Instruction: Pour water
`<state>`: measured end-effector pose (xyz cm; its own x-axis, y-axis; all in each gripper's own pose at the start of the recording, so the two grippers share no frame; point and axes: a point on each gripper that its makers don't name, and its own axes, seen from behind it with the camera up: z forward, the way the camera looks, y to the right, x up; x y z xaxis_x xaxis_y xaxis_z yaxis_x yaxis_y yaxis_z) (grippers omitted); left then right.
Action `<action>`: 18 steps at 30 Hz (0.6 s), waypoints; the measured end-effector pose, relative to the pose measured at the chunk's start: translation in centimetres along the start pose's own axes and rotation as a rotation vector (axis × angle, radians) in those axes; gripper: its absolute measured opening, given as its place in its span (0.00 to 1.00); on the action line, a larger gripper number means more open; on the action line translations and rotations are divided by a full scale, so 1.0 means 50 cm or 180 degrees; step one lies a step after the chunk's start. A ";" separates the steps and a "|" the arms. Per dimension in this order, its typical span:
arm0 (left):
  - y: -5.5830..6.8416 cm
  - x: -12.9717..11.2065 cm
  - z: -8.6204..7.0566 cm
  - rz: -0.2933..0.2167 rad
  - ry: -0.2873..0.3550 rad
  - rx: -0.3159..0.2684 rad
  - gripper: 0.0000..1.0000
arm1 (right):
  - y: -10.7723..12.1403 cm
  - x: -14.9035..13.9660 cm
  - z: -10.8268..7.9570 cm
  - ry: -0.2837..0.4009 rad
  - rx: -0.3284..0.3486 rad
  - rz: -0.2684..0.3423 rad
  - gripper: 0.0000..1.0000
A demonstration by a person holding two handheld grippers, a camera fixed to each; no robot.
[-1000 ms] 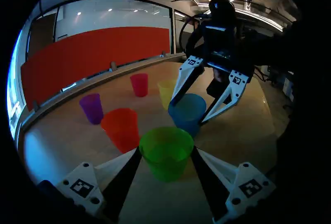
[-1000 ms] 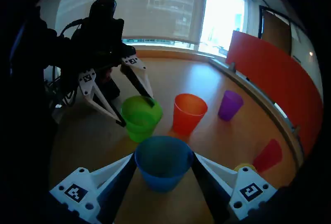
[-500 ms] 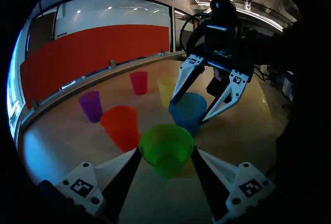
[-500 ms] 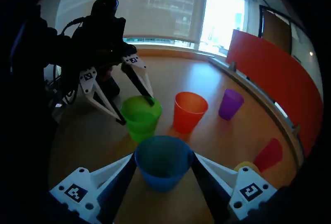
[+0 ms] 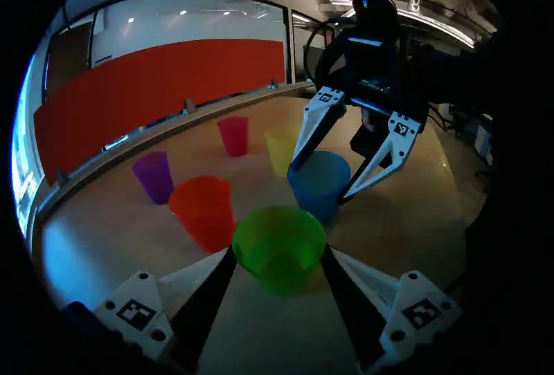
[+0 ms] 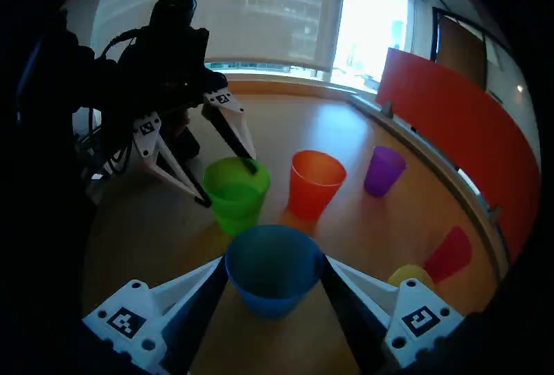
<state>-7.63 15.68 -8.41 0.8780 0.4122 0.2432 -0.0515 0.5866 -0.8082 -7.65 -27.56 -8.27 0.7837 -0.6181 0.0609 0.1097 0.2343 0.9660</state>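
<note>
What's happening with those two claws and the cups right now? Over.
Left gripper shut on green cup. Right gripper shut on blue cup. Both cups upright, no pour yet. Orange cup close beside green.

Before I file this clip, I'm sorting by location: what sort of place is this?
Probably an office or meeting room: a long wooden table runs beside a red partition, with a big window, a roller blind, and strip lights on an open ceiling.
</note>
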 end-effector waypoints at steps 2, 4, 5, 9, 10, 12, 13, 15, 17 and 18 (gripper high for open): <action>-0.001 -0.001 0.000 -0.0007 -0.0012 0.0004 0.89 | 0.002 -0.003 -0.002 -0.0012 -0.0013 0.0006 0.94; -0.001 -0.002 0.000 -0.0010 -0.0027 0.0001 0.89 | 0.004 -0.007 -0.005 -0.0026 -0.0024 0.0009 0.94; -0.001 -0.002 0.001 -0.0011 -0.0035 -0.0003 0.89 | 0.004 -0.009 -0.007 -0.0034 -0.0028 0.0008 0.95; 0.002 -0.001 0.002 -0.0008 -0.0056 -0.0026 0.90 | 0.006 -0.017 -0.014 -0.0062 -0.0049 0.0003 0.95; 0.003 -0.002 0.003 -0.0010 -0.0065 -0.0029 0.90 | 0.007 -0.018 -0.016 -0.0065 -0.0053 0.0010 0.95; 0.004 -0.003 0.003 -0.0015 -0.0083 -0.0035 0.91 | 0.007 -0.022 -0.019 -0.0072 -0.0061 0.0025 0.95; 0.003 -0.003 0.004 -0.0018 -0.0088 -0.0030 0.91 | 0.007 -0.023 -0.020 -0.0074 -0.0064 0.0034 0.95; 0.001 -0.003 0.004 -0.0024 -0.0097 -0.0022 0.91 | 0.008 -0.025 -0.022 -0.0080 -0.0069 0.0051 0.95; 0.000 -0.003 0.003 -0.0031 -0.0100 -0.0015 0.91 | 0.009 -0.027 -0.024 -0.0087 -0.0081 0.0056 0.96; -0.001 -0.003 0.003 -0.0035 -0.0102 -0.0011 0.90 | 0.009 -0.028 -0.025 -0.0091 -0.0088 0.0057 0.96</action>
<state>-7.84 15.69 -8.31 0.8629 0.4279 0.2689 -0.0404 0.5888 -0.8073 -7.93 -25.62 -8.22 0.7680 -0.6347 0.0856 0.1131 0.2659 0.9573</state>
